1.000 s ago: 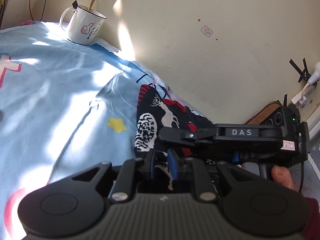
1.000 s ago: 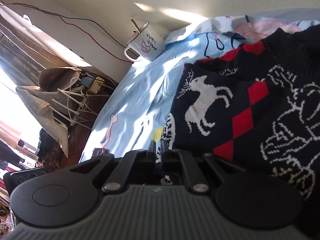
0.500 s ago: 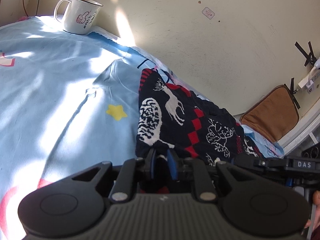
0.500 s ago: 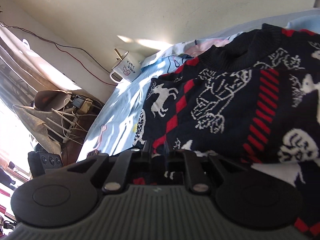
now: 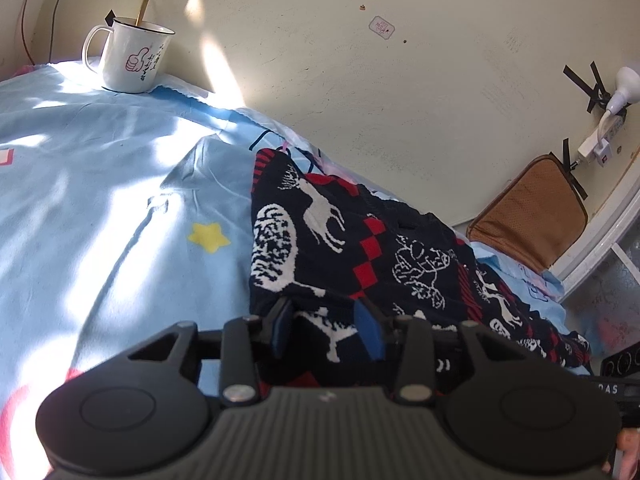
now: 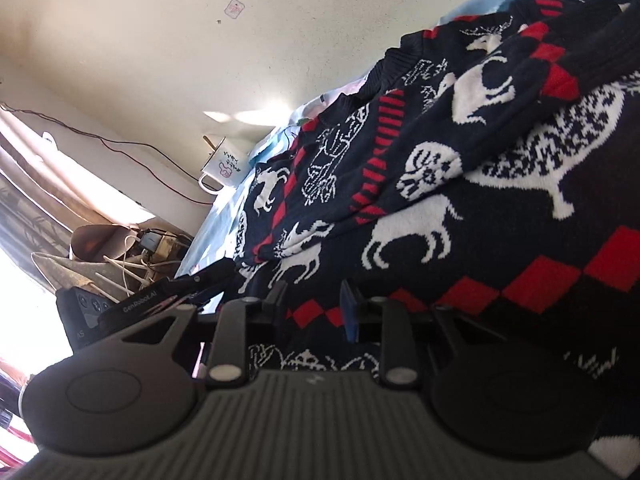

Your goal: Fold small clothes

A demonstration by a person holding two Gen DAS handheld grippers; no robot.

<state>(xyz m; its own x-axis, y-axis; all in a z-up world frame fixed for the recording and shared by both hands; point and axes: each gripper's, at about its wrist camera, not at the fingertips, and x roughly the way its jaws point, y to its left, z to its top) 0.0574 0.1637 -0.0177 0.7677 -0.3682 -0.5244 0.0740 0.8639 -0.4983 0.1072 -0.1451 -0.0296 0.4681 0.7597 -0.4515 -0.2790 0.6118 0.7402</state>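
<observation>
A dark navy sweater [image 5: 360, 248] with white reindeer and red diamonds lies folded on the light blue sheet [image 5: 100, 200], near the wall. My left gripper [image 5: 326, 326] is at its near left corner. Its jaws are opening, with the sweater's edge lying loosely between the blue pads [image 5: 370, 330]. In the right wrist view the sweater [image 6: 480, 160] fills the frame, one layer folded over another. My right gripper [image 6: 312, 306] is low at the near hem. Its jaws are opening too, and the knit between them is not pinched.
A white enamel mug [image 5: 134, 56] with a spoon stands at the sheet's far left by the wall, and a brown padded case [image 5: 528, 220] leans at the right. Cables and clutter [image 6: 132, 252] sit beyond the bed's left end. The other gripper's black housing [image 6: 132, 304] is close by.
Both grippers, shut on the sweater a second ago, have spread their jaws off it. The right gripper has travelled along the hem, away from the left one, which stayed put.
</observation>
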